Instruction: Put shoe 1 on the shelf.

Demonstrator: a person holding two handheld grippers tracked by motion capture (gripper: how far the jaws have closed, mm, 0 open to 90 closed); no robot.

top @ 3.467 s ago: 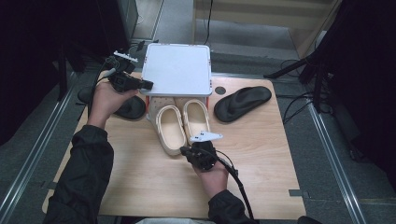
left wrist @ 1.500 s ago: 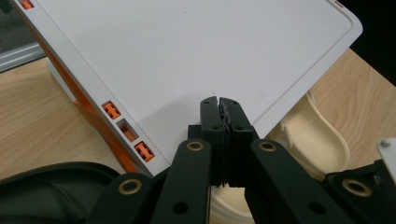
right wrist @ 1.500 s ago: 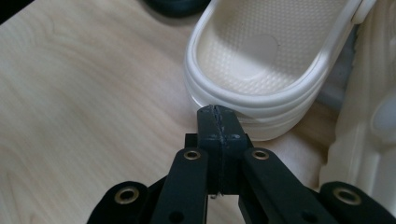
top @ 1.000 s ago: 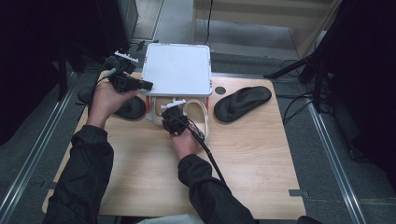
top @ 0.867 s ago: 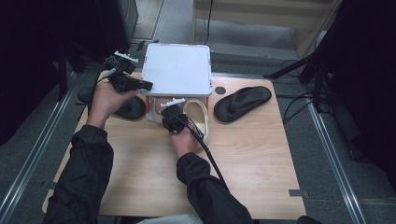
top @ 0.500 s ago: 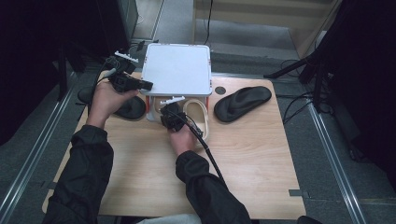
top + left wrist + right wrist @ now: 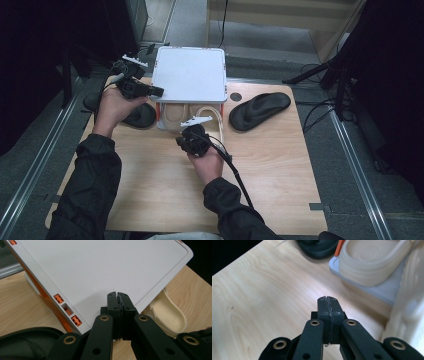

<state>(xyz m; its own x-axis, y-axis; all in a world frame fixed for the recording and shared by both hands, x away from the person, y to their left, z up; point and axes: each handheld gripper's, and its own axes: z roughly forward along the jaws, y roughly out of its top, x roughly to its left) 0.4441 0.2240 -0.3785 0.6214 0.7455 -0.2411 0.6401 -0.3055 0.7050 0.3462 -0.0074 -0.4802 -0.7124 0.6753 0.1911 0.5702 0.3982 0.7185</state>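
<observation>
Meanwhile, left tongs [image 7: 117, 295] clamp the box lid [image 7: 190, 74]; right tongs [image 7: 328, 300] closed, empty, beside cream sandals [image 7: 210, 117].

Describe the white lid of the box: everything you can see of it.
The white lid is a flat, smooth, plastic-looking panel with rounded corners and a shallow raised rim. Orange clips line one edge in the left gripper view. It is tilted up over the box rather than shut, its raised edge toward the person. The left gripper is at its near left edge, fingers pressed together; whether they pinch the edge cannot be told. Beneath it lie cream sandals.
</observation>
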